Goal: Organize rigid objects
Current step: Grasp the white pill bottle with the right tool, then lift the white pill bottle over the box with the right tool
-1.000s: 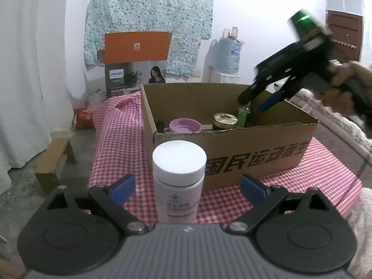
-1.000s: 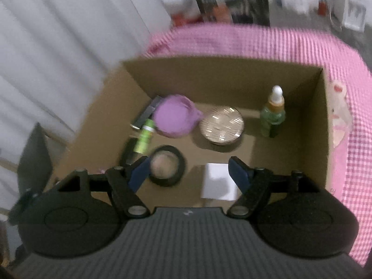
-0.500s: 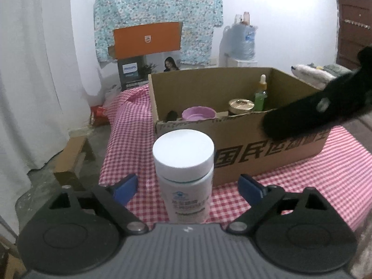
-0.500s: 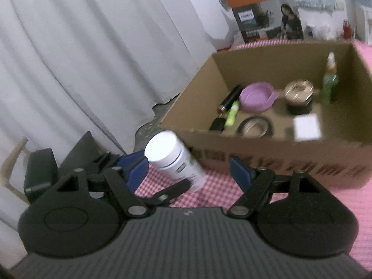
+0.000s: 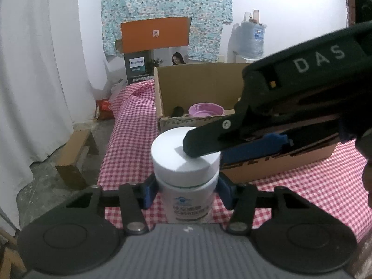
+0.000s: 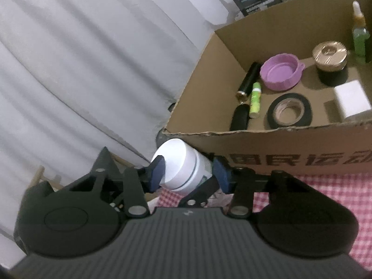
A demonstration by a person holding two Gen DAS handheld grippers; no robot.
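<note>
A white pill bottle (image 5: pixel 186 176) with a white cap stands on the checked cloth just in front of the cardboard box (image 5: pixel 290 162). My left gripper (image 5: pixel 186 194) is shut on its body. My right gripper (image 6: pixel 189 174) comes from the right and is closed around the bottle's cap (image 6: pixel 179 165); its dark finger (image 5: pixel 209 143) lies across the cap in the left wrist view. The box (image 6: pixel 279 146) holds a purple lid (image 6: pixel 280 72), a tape roll (image 6: pixel 289 112), a gold-topped jar (image 6: pixel 330 54), a green dropper bottle (image 6: pixel 360 37) and a white block (image 6: pixel 352 98).
A red-and-white checked cloth (image 5: pixel 130 125) covers the table. A grey curtain (image 6: pixel 81 69) hangs to the left. A Philips carton (image 5: pixel 139 67) and a water jug (image 5: pixel 252 37) stand at the back wall. A wooden stool (image 5: pixel 74 153) is on the floor at left.
My left gripper closed on the bottle. My right gripper left the box, came down to the bottle and closed around its cap.
</note>
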